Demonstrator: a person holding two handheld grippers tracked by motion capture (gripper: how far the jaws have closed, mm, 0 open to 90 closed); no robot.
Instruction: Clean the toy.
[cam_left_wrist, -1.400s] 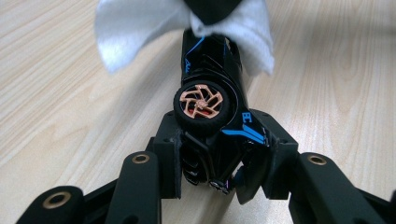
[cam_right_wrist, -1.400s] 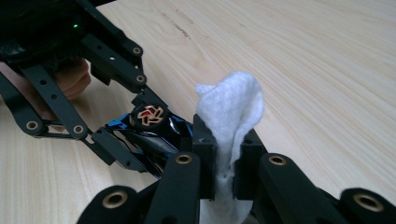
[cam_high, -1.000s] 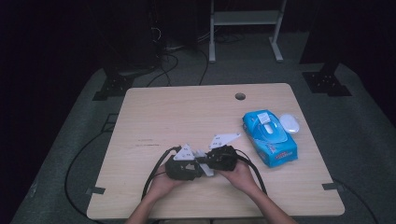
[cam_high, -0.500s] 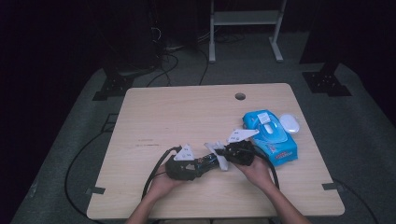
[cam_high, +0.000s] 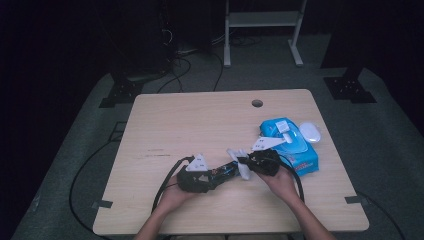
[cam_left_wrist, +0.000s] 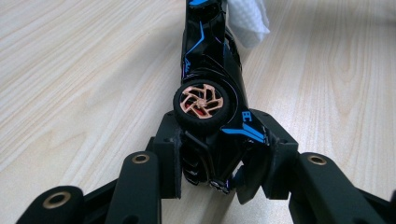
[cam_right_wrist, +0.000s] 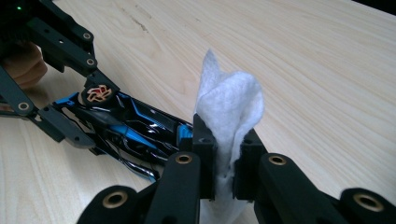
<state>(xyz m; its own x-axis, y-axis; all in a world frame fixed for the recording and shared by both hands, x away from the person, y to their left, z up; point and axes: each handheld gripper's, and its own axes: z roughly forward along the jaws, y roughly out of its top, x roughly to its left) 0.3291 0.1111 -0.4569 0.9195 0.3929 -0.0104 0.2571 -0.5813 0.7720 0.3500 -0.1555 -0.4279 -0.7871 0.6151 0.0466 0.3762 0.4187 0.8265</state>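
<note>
Toy car held for wiping, wipe at its far end

The black-and-blue toy car (cam_left_wrist: 210, 93) lies on its side near the table's (cam_high: 200, 125) front middle, its rear clamped in the left gripper (cam_high: 197, 176); the right gripper (cam_right_wrist: 224, 154) pinches a folded white wipe (cam_right_wrist: 231, 112) touching the car's far end. Most of the body looks unwiped. Open tabletop lies beyond and left; the blue wipes pack (cam_high: 295, 145) sits near on the right.

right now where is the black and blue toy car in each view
High view: the black and blue toy car lies low of centre on the wooden table, between the two claws.
Left gripper view: centre, running up from the left claw, which is shut on its end.
Right gripper view: lower left.
Shared landmark: the white wipe at the car's other end, held in the right claw.
</note>
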